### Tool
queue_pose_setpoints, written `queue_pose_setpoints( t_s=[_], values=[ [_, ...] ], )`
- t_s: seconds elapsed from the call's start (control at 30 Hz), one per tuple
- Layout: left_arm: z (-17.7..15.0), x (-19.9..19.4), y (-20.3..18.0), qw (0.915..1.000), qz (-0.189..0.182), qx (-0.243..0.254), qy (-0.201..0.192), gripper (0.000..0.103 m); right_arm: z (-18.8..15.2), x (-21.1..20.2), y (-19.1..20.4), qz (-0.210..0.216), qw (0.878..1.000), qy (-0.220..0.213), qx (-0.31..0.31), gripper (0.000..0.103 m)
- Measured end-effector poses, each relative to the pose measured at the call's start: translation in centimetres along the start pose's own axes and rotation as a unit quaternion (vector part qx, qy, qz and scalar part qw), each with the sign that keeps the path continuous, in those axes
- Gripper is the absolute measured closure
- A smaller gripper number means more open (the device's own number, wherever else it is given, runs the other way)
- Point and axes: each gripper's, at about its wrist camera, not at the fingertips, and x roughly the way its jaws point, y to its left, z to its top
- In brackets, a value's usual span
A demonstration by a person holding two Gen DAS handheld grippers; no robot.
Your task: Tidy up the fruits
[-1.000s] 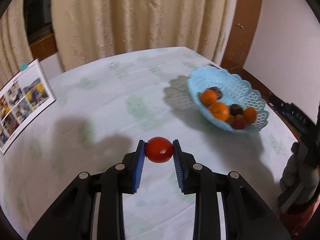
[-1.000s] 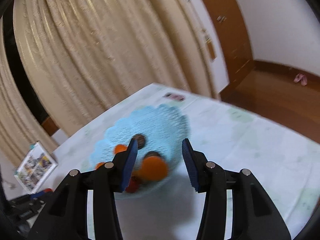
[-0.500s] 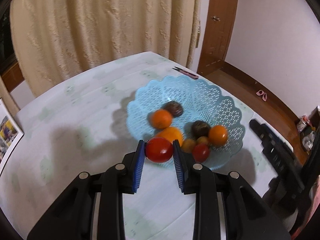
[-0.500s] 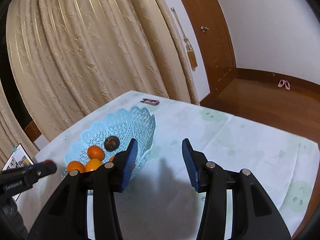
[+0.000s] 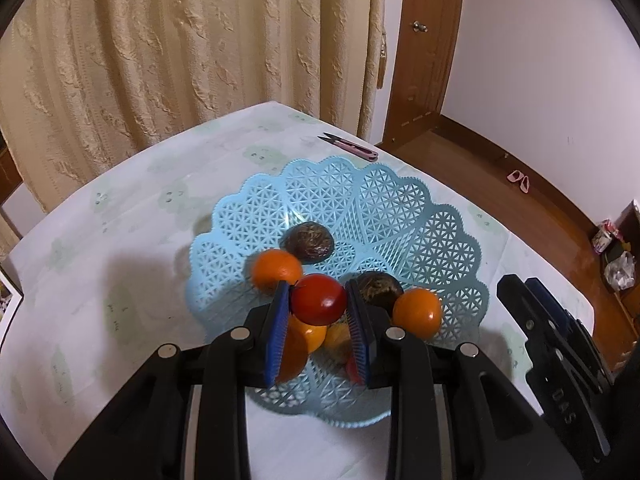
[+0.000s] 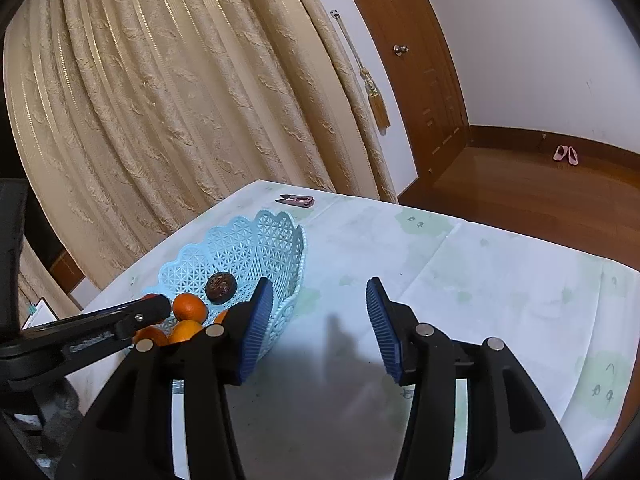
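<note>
My left gripper (image 5: 318, 300) is shut on a red tomato (image 5: 318, 300) and holds it over the near side of a light blue lattice basket (image 5: 400, 208). Several oranges (image 5: 416, 312) and two dark brown fruits (image 5: 308, 238) lie in the basket below it. My right gripper (image 6: 320, 312) hovers over the tablecloth just right of the basket (image 6: 248, 248). Its jaws are opening and nothing is between them. One black finger (image 6: 120, 320) of the left gripper reaches over the fruit in the right wrist view.
Pink thread snips (image 5: 352, 146) lie beyond the basket near the table's far corner. A beige curtain hangs behind the table. The table's edge drops to a wooden floor (image 6: 520, 184) on the right. A photo booklet (image 6: 38, 312) sits at the far left.
My left gripper has carried the tomato from the bare cloth to above the basket. The right gripper has drawn back from over the basket to its right side.
</note>
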Motion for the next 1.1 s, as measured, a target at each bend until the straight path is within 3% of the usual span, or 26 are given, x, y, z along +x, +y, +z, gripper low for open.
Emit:
queue_pose_setpoints(
  t_s=[0.27,0.37,0.67,0.77,0.97,1.1],
  values=[
    [0.3,0.5,0.1,1.0,-0.001,-0.006,0.0,0.072,0.1,0.0,0.0,0.0,1.0,0.001,0.001,0.052],
    [0.4,0.2,0.6,0.9999,0.007,-0.014,-0.006,0.056,0.1,0.0,-0.1,0.0,1.0,0.001,0.001,0.052],
    [0.3,-0.6,2.4,0.9993,0.019,-0.031,-0.008,0.05,0.1,-0.1,0.0,0.0,1.0,0.001,0.001,0.052],
    [0.1,-1.0,2.6,0.999,0.025,-0.036,-0.011,0.04,0.1,-0.1,0.0,-0.002,1.0,0.001,0.002,0.043],
    [-0.9,-2.8,3.0,0.9944,0.085,-0.037,-0.051,0.02,0.2,-0.1,-0.2,-0.001,1.0,-0.001,0.006,0.043],
    [-1.6,-4.3,3.1,0.9876,0.129,-0.033,-0.083,0.017,0.4,-0.1,0.1,0.007,1.0,0.003,-0.001,0.038]
  ],
)
